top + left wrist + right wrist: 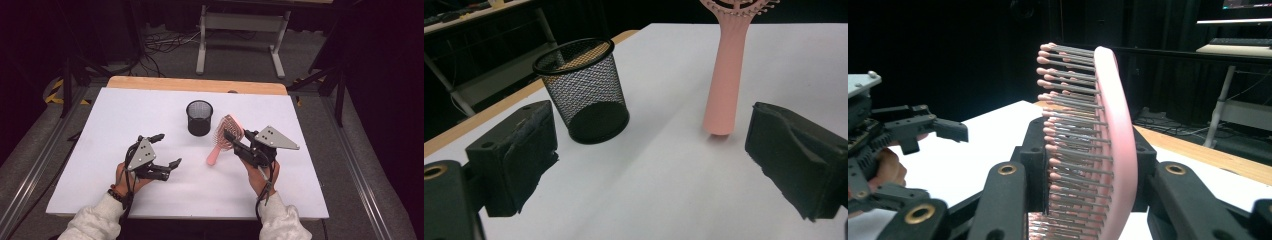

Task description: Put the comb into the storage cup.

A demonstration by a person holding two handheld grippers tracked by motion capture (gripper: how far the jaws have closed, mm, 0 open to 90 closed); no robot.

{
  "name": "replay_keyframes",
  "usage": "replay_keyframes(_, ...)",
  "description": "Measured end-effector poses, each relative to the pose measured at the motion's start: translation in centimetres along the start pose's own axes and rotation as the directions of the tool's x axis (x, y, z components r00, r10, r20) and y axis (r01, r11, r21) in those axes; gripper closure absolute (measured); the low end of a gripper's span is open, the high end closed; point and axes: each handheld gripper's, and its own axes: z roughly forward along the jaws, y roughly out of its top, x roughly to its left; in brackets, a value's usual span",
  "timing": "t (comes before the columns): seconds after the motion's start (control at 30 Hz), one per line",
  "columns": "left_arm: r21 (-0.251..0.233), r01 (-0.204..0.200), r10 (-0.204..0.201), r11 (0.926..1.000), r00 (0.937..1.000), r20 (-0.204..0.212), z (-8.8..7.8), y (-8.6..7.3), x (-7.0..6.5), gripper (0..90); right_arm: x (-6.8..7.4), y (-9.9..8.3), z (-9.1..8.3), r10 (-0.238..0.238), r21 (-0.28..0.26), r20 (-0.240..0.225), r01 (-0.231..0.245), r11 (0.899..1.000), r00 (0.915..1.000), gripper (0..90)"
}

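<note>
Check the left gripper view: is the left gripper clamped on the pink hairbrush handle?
No: the left gripper stands open with bare table between its jaws, and the pink hairbrush handle hangs beyond them.

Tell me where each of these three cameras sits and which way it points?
High view: above the person's side, looking forward and down on the white table; both forearms, left gripper and right gripper show.
Left gripper view: rides that gripper, facing the mesh cup and brush handle between its open jaws.
Right gripper view: looks along jaws shut on the pink hairbrush; the left gripper shows farther off.
Shared: all three show the hairbrush.
</note>
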Motion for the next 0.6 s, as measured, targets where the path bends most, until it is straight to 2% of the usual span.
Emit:
replay_keyframes(0.03, 0.000, -0.005, 0.005, 1.0000, 1.0000, -0.001, -0.3, -0.1, 0.1, 7.2, 0.0, 0.0, 0.0, -0.001, 0.002, 0.000, 0.001, 1.000, 1.0000, 64.0)
replay_keyframes(0.13, -0.016, -0.036, 0.034, 0.9992, 0.9976, -0.060, -1.2, -0.2, 0.1, 6.9, -0.2, 0.0, -0.1, 0.004, 0.003, 0.005, -0.004, 1.000, 1.0000, 63.9)
replay_keyframes(0.2, -0.031, -0.032, 0.029, 0.9990, 0.9969, -0.073, -1.7, -0.4, 0.2, 6.9, -0.2, 0.0, -0.1, 0.004, 0.005, 0.005, -0.004, 1.000, 1.0000, 64.0)
replay_keyframes(0.33, -0.007, -0.045, 0.044, 0.9990, 0.9967, -0.068, -2.4, -0.8, 0.5, 5.1, -0.3, 0.0, -0.2, 0.002, 0.001, 0.010, -0.002, 1.000, 1.0000, 64.0)
replay_keyframes(0.5, -0.002, -0.075, 0.075, 0.9972, 0.9955, -0.059, -3.9, -1.8, 0.8, 6.2, -0.3, 0.0, -0.1, -0.001, 0.003, 0.009, 0.001, 1.000, 1.0000, 64.0)
replay_keyframes(0.53, 0.005, -0.076, 0.076, 0.9971, 0.9948, -0.067, -4.1, -1.9, 1.0, 5.5, -0.3, 0.0, 0.0, 0.000, 0.004, 0.011, 0.000, 1.000, 0.9999, 64.0)
replay_keyframes(0.6, -0.001, -0.055, 0.055, 0.9985, 0.9963, -0.066, -4.6, -2.3, 1.2, 3.9, -0.3, 0.1, 0.1, 0.002, 0.004, 0.008, -0.002, 1.000, 1.0000, 64.0)
